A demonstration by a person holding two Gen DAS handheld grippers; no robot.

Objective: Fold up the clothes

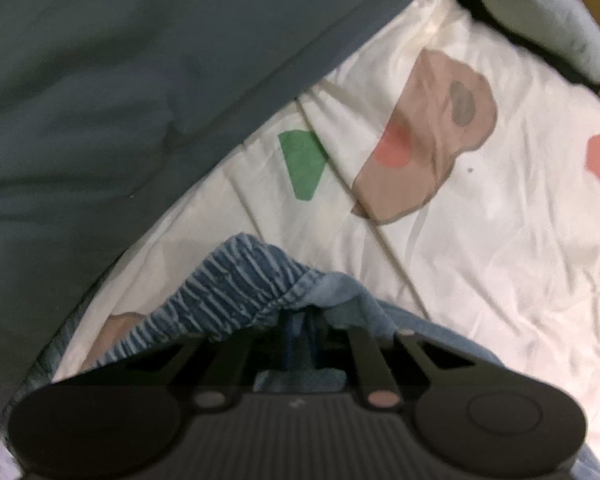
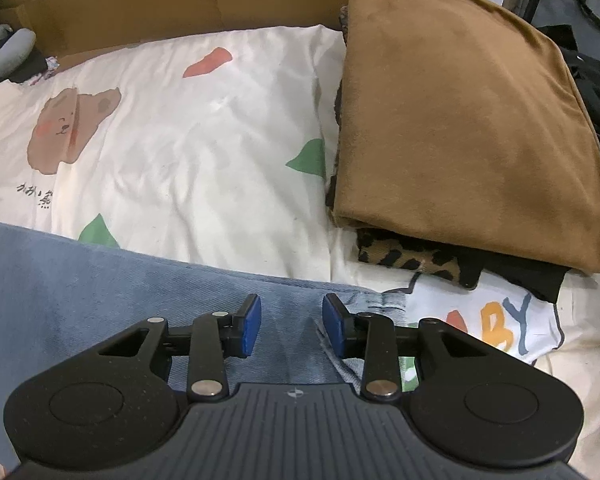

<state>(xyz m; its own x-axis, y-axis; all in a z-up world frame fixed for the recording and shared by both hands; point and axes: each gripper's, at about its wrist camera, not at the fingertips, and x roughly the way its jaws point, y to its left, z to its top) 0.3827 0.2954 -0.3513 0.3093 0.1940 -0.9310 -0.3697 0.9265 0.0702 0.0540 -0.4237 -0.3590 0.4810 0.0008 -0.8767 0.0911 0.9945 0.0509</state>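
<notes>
- The jeans [image 1: 256,292] lie on the printed sheet [image 1: 480,240] of a bed, with their gathered elastic waistband bunched up right at the left gripper [image 1: 300,334].
- The left gripper is clamped tight on that waistband; denim folds over its tips and hides the pads.
- I judge the waistband a good hold: thick, ribbed, several layers, unlikely to slip out.
- Denim is soft but fairly heavy, so it will probably sag and drag on the sheet rather than float when lifted.
- In the right view the jeans [image 2: 100,280] spread flat and pale across the sheet [image 2: 204,140].
- The right gripper [image 2: 292,326] hangs over a frayed hem edge, its jaws standing apart with cloth below, nothing pinched.
- That hem looks like the sensible second hold; a single flat layer is harder to pinch.
- Farther right sits a folded pile [image 2: 460,120], brown on top, well apart from the jeans.
</notes>
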